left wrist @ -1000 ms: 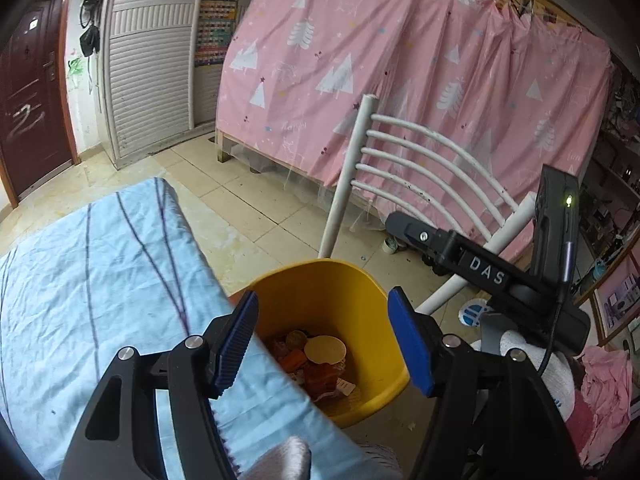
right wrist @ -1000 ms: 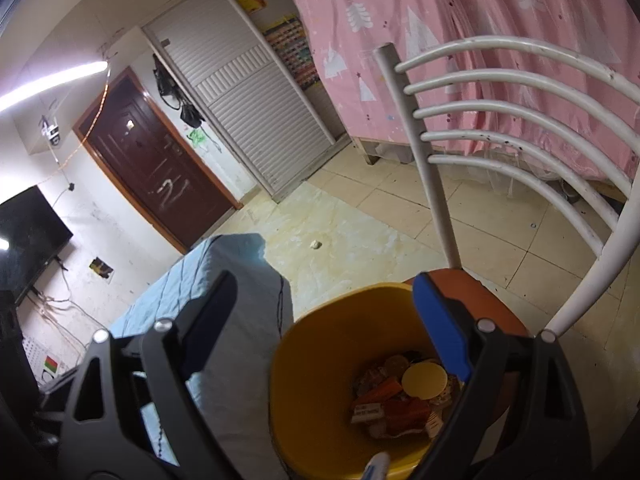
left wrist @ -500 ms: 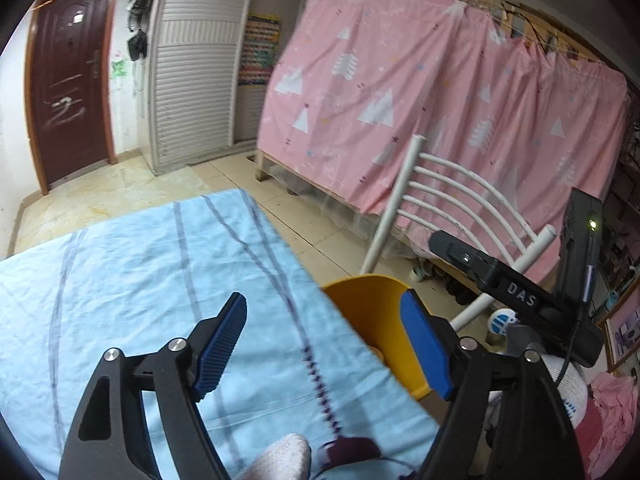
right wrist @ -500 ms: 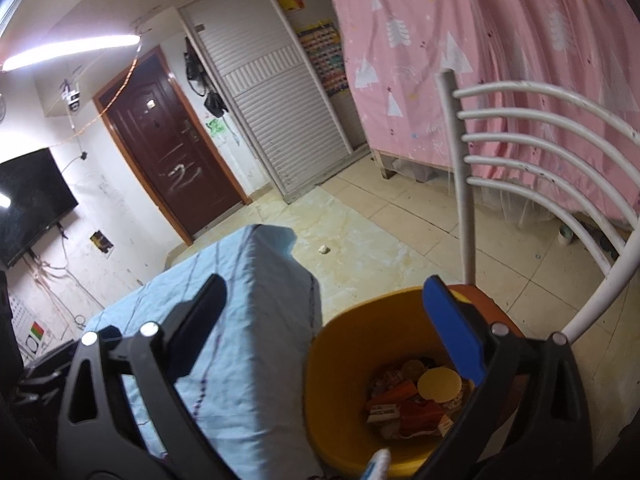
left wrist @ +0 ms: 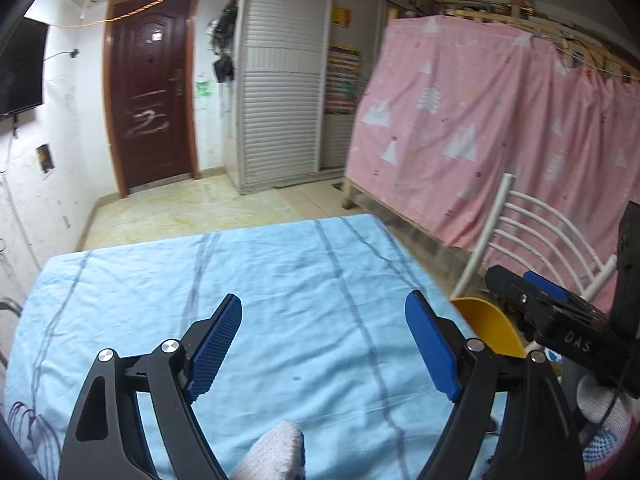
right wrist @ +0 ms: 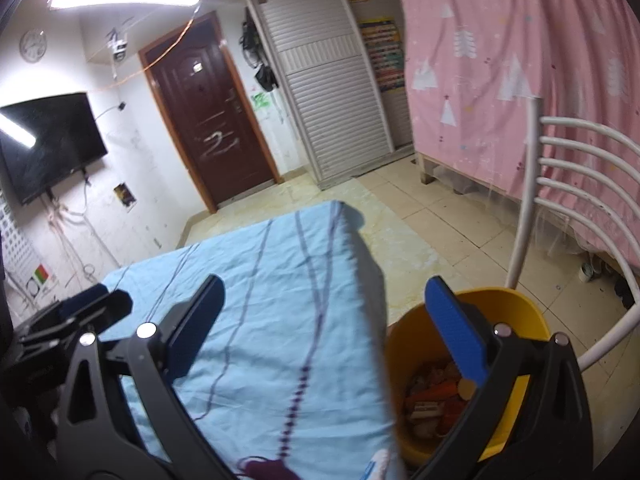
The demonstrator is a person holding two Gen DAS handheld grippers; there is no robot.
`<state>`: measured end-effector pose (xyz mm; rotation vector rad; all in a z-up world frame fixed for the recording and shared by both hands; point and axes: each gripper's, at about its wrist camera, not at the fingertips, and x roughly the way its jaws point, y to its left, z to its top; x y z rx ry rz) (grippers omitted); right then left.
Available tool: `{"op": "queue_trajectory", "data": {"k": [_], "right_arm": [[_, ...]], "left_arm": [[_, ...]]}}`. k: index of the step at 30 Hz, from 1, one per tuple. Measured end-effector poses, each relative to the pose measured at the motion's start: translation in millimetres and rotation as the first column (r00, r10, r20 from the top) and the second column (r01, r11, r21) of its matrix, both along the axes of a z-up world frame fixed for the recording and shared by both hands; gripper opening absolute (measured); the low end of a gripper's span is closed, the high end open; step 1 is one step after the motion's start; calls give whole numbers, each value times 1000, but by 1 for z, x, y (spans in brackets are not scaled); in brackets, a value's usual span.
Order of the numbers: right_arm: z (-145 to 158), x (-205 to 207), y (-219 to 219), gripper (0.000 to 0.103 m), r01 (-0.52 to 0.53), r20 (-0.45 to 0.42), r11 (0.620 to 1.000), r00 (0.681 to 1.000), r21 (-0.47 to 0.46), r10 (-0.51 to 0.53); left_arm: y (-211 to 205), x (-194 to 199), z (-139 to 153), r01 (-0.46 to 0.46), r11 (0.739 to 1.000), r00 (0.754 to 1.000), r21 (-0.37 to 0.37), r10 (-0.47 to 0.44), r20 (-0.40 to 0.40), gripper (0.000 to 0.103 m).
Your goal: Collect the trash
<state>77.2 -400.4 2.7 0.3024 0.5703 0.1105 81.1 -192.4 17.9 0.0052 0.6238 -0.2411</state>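
Since a second ago we have swung both grippers off the yellow bin and back over the blue-clothed table, which we judge means the last load is dropped and the bare cloth needs checking. The left gripper has empty jaws that are opening, the right gripper stands wide and empty, both tilted downward. The collected trash lies in the bin off the table's right edge, before the white chair.
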Motion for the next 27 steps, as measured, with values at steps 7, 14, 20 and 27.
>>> {"op": "queue_trajectory", "data": {"k": [7,14,20,27], "right_arm": [[1,3,36,97,-62,-1,998,998,-26,62],[7,7,66,97,-129,9,990,992,-53,130],[9,11,86,97,-168,5,983,986,-68,169],[12,13,102,97,-195,5,977,981,-83,196]], "left_arm": [[34,-9,6,-71,997,996,0,71,45,75],[63,-14,9,-135,991,989,-8,135,56,75],[80,-16,11,-173,985,983,-13,173,56,75],[95,-19,12,-200,980,978,-22,201,54,75]]}}
